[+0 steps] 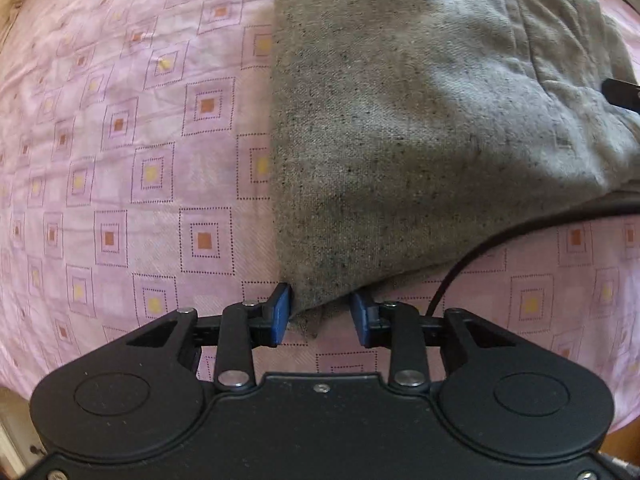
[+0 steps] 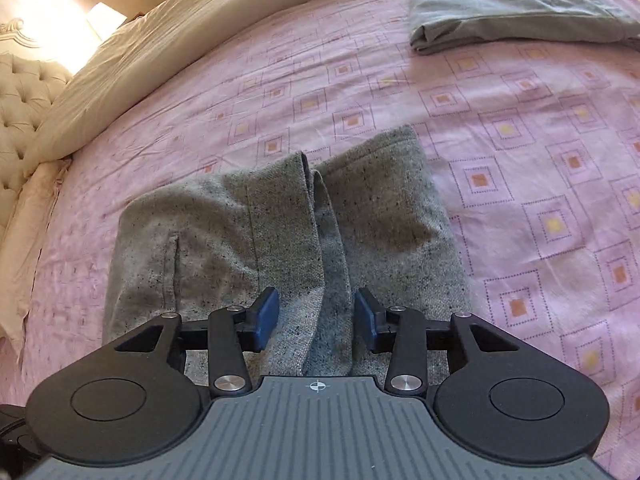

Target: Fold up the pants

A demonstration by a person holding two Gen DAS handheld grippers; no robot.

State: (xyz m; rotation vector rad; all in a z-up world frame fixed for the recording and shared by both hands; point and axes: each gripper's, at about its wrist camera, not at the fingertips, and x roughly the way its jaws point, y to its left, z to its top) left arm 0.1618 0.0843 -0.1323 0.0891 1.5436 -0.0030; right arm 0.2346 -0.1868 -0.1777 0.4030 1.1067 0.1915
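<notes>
Grey speckled pants [image 1: 400,120] lie on a pink patterned bedsheet [image 1: 120,160]. In the left wrist view my left gripper [image 1: 322,314] is open, its blue pads on either side of a corner of the pants, near the bed's edge. In the right wrist view my right gripper [image 2: 316,320] is open over the pants [image 2: 280,232], with a fold of the fabric rising between the pads. The two cuff ends [image 2: 360,152] point away from it.
A second folded grey garment [image 2: 516,4] lies at the far right of the bed. A beige duvet [image 2: 160,48] and tufted headboard [image 2: 20,92] are at the left. A black cable [image 1: 480,252] crosses the sheet by the left gripper.
</notes>
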